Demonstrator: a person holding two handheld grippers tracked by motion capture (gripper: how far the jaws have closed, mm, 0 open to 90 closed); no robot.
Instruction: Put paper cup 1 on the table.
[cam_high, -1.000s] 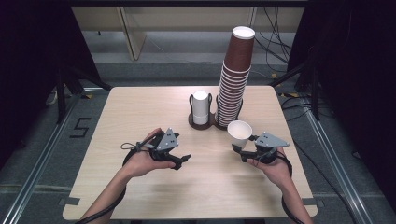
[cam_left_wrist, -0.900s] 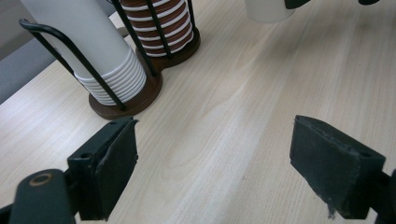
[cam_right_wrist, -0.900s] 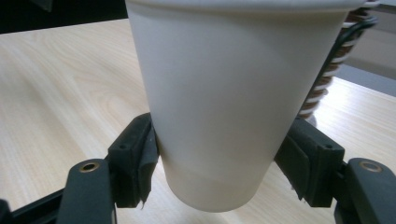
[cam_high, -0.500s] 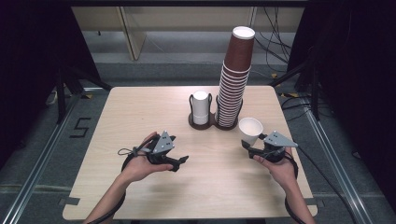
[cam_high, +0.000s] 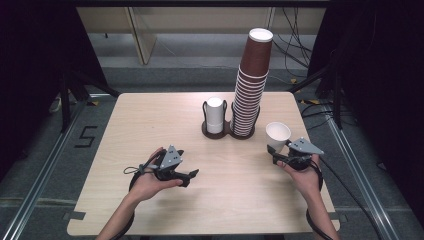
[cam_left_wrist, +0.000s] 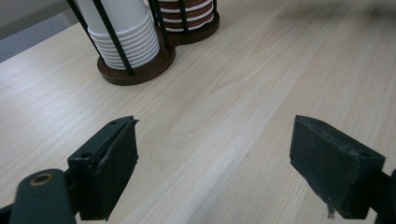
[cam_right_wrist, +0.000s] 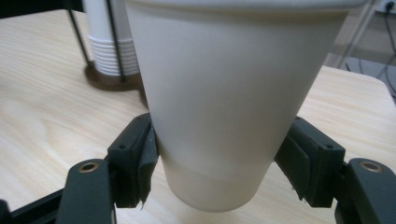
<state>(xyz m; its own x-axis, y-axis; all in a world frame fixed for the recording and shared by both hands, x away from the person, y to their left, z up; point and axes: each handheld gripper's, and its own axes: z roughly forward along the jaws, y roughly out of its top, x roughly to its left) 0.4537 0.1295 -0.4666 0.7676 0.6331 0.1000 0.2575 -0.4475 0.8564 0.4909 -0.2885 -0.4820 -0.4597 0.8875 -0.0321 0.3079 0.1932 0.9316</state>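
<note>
White cup (cam_right_wrist: 233, 102) clamped upright in right tool (cam_high: 281, 152), near right edge of worktop (cam_high: 150, 125).
Left tool (cam_high: 187, 176) apart, empty, low over worktop; brown cup stack (cam_high: 252, 80) in holder (cam_high: 227, 131) beyond.

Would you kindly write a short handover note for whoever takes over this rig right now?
Right gripper: shut on a white paper cup, held by its lower wall, mouth up, near the table's right side.
Left gripper: open, nothing between its jaws, low over bare tabletop at the front left.
Cup holder at the table's back centre: a short stack of white cups in its left ring, a tall stack of brown cups in its right ring.
Done: one white cup is in hand, away from the holder.
Left: probably set this cup down upright on the table; where it should go is unclear.
</note>
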